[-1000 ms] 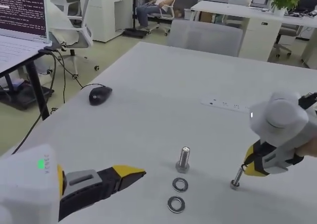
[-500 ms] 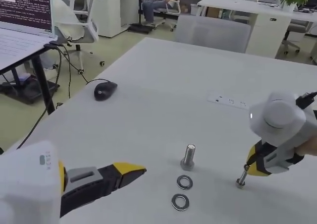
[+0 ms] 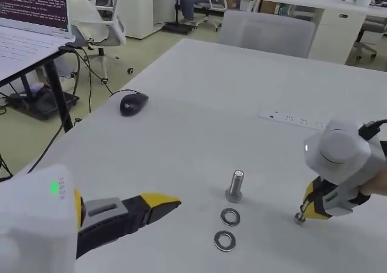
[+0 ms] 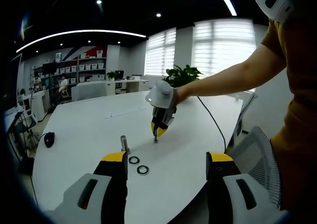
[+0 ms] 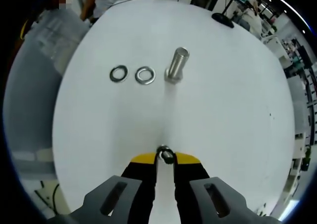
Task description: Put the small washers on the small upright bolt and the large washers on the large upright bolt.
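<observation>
The large bolt (image 3: 235, 185) stands upright mid-table, with two large washers (image 3: 230, 217) (image 3: 224, 241) lying flat just in front of it. To its right, my right gripper (image 3: 307, 208) points down over the small bolt (image 3: 300, 218), of which just the base shows. From the right gripper view, its jaws (image 5: 165, 159) are shut on a small washer (image 5: 165, 154) at the bolt's top; the large bolt (image 5: 176, 65) and washers (image 5: 145, 75) lie beyond. My left gripper (image 3: 160, 202) hovers low at the left, open (image 4: 167, 157) with nothing between its fingers.
A black mouse (image 3: 133, 104) lies at the table's left and a white power strip (image 3: 293, 120) at the back right. A laptop (image 3: 30, 19) sits on a side desk at the far left. The white table (image 3: 181, 140) has bare room around the bolts.
My right gripper has come down along the small bolt, hiding most of its shaft. The left gripper has hardly moved; the head camera has tilted.
</observation>
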`<state>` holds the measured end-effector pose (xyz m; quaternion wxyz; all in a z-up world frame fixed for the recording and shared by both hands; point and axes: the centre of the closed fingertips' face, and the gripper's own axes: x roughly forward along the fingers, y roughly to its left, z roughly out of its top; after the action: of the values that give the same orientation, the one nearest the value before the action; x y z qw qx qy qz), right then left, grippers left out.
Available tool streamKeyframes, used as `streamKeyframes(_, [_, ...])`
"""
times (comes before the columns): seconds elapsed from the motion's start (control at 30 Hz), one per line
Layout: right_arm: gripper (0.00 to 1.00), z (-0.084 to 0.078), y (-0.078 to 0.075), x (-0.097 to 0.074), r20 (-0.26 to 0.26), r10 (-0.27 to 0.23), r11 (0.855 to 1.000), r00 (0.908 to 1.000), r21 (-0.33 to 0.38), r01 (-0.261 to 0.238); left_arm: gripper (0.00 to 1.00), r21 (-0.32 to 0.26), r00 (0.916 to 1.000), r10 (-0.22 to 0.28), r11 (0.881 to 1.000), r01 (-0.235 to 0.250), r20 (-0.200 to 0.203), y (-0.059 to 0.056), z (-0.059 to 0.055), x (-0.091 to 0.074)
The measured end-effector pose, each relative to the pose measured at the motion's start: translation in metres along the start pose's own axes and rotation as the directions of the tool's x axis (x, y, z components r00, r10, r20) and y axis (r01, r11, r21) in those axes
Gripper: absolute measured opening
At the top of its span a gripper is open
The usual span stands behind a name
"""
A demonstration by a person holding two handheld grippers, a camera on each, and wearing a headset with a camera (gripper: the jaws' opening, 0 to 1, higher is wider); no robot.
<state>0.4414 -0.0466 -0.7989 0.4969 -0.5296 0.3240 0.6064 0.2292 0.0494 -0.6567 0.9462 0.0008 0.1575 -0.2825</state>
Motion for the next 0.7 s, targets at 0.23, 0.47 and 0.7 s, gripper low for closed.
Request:
streamKeyframes(0.23, [0.13,-0.004,0.002,0.007,-0.001,0.010,1.000,1.0000,-0.003,-0.010,0.63,-0.004,1.0000,0.006,1.000,-0.006,-0.008,0.001,-0.002,0.000])
streamKeyframes(0.47, [0.16,-0.010,0.004,0.011,0.001,0.013,1.000,0.9999,-0.002,-0.013,0.63,-0.006,0.9999,0.012,1.000,-0.012,-0.012,0.001,-0.002,0.000])
streamKeyframes(0.7, [0.18,-0.019,0.005,0.003,0.004,0.002,1.000,1.0000,0.018,-0.002,0.63,0.000,0.9998,0.008,1.000,-0.008,-0.018,0.001,-0.003,0.001])
